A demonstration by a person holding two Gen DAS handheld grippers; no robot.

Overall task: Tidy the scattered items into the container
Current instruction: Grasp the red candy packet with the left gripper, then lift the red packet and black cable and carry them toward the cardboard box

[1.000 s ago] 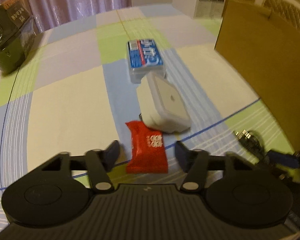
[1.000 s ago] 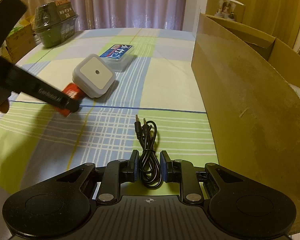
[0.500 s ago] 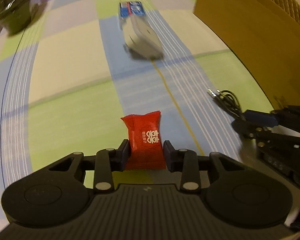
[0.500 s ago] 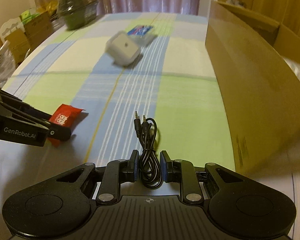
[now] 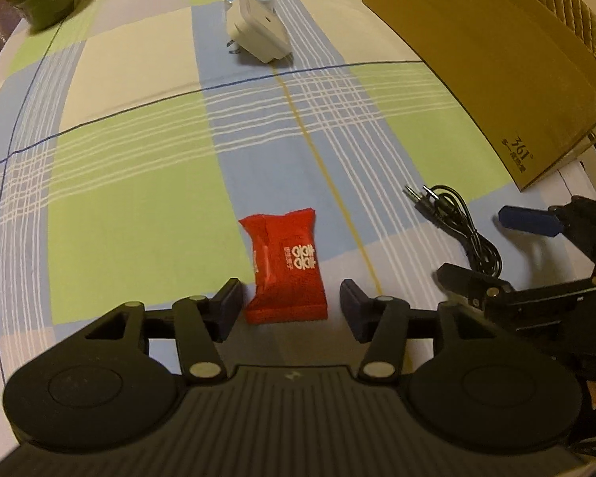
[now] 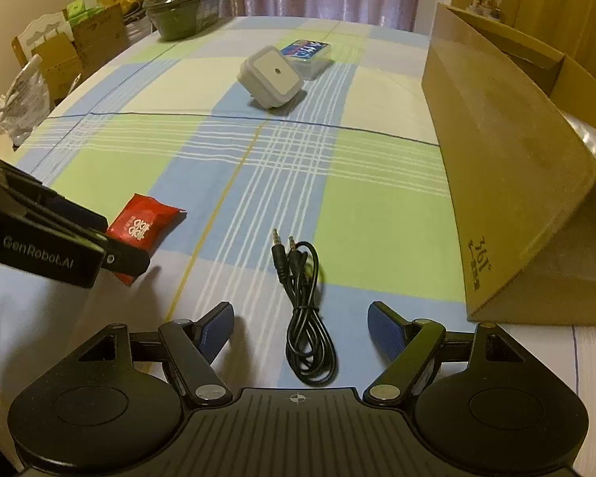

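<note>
Checked tablecloth — blue packet half hidden behind white plug.

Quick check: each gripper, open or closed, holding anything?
Left gripper: open, red packet between its fingers, ungripped.
Right gripper: open, black cable lying between, ungripped.

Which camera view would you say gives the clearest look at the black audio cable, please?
The right wrist view: the black audio cable lies centred between the open right gripper, both plugs and its loop visible on the tablecloth. The left wrist view shows it off to the right, its near end hidden behind the right gripper.
</note>
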